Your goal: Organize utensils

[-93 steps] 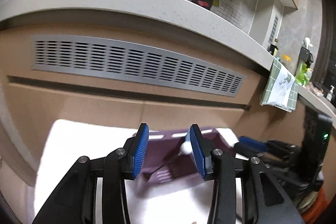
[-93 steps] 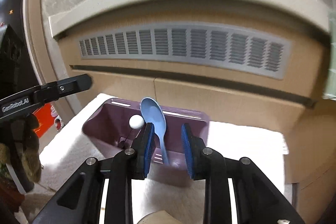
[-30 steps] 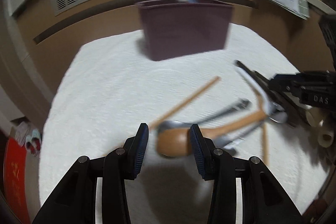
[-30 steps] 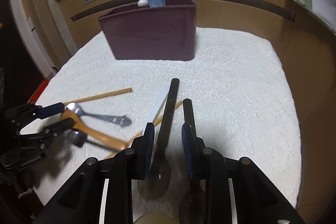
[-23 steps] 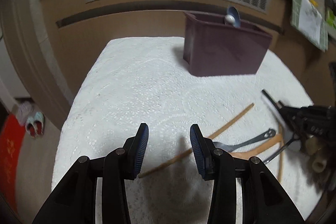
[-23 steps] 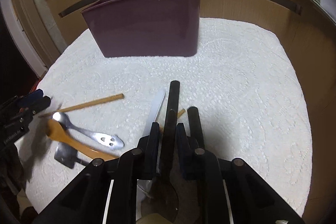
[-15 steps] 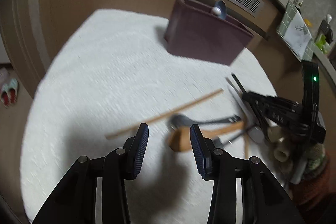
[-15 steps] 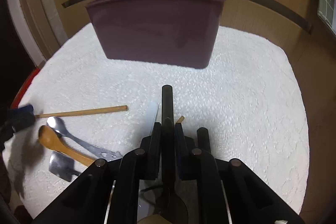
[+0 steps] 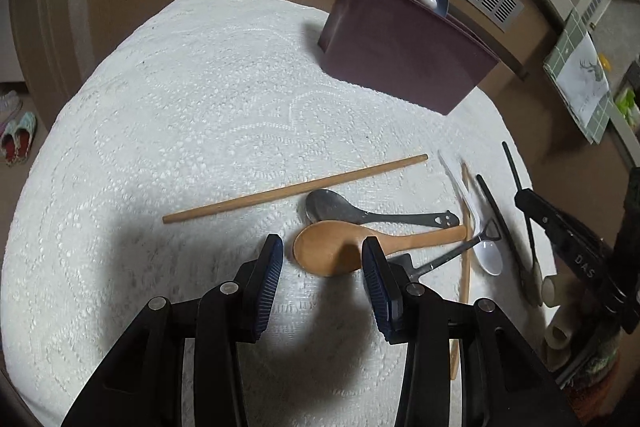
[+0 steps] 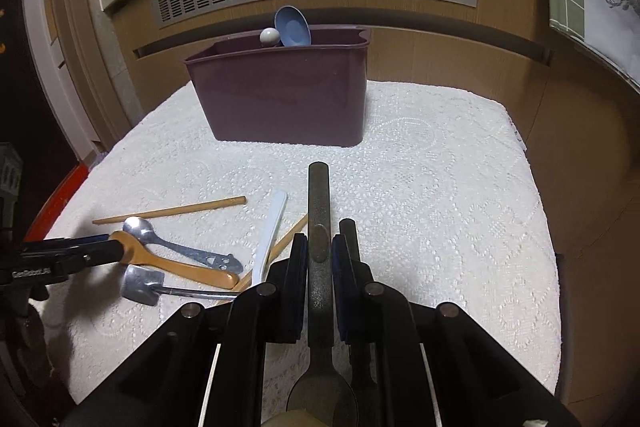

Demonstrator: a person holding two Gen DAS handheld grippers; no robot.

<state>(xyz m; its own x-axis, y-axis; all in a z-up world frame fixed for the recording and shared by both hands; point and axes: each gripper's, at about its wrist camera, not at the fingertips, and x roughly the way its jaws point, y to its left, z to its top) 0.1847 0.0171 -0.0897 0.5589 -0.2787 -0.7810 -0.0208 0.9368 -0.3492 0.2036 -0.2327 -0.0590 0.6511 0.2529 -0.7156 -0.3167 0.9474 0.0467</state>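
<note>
While clamped (image 10: 319, 259) — dark spoon (image 10: 318, 211) lifted.

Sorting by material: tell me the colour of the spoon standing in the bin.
Light blue spoon; clearest in the right wrist view.

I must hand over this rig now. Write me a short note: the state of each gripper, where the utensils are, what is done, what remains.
Right gripper: shut on a dark spoon, handle pointing forward.
Left gripper: open, empty, above the wooden spoon.
Done: the blue spoon and a white-tipped utensil stand in the purple bin.
Left on the white cloth: wooden spoon, two metal spoons, white spoon, chopsticks, another dark utensil.
</note>
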